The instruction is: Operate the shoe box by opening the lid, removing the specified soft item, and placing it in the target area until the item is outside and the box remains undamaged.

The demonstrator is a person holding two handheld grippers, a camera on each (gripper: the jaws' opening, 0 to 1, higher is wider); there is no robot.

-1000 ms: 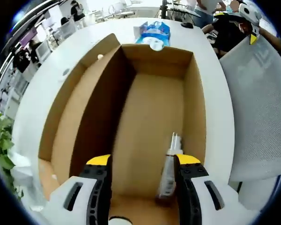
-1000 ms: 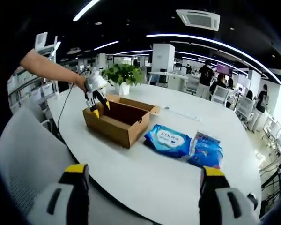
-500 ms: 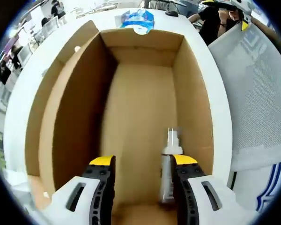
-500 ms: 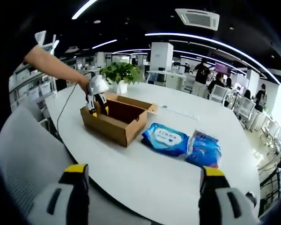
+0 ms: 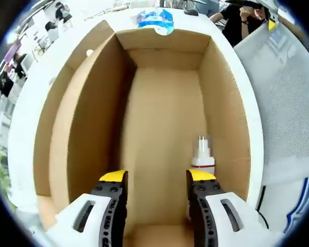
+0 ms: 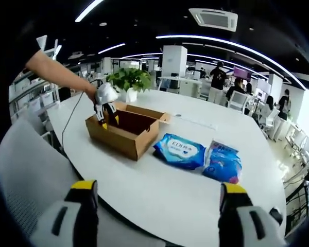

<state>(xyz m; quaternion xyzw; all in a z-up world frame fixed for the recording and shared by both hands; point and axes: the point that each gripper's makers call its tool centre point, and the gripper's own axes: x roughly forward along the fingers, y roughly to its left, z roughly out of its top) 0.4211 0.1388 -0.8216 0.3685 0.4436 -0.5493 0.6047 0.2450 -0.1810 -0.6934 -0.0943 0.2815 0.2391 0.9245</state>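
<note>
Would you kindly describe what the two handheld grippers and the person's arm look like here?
Each gripper has two chunky white jaws with black slotted inner faces and yellow tips, seen on the left gripper and the right gripper. In the right gripper view, the left gripper has a white body, and the bare arm emerges from a dark sleeve. A thin dark cable hangs below.

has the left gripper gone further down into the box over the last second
Yes. In the right gripper view the left gripper now sits lower against the rim of the shoe box, its yellow tips inside the opening; its jaws are open beside the small bottle.
</note>
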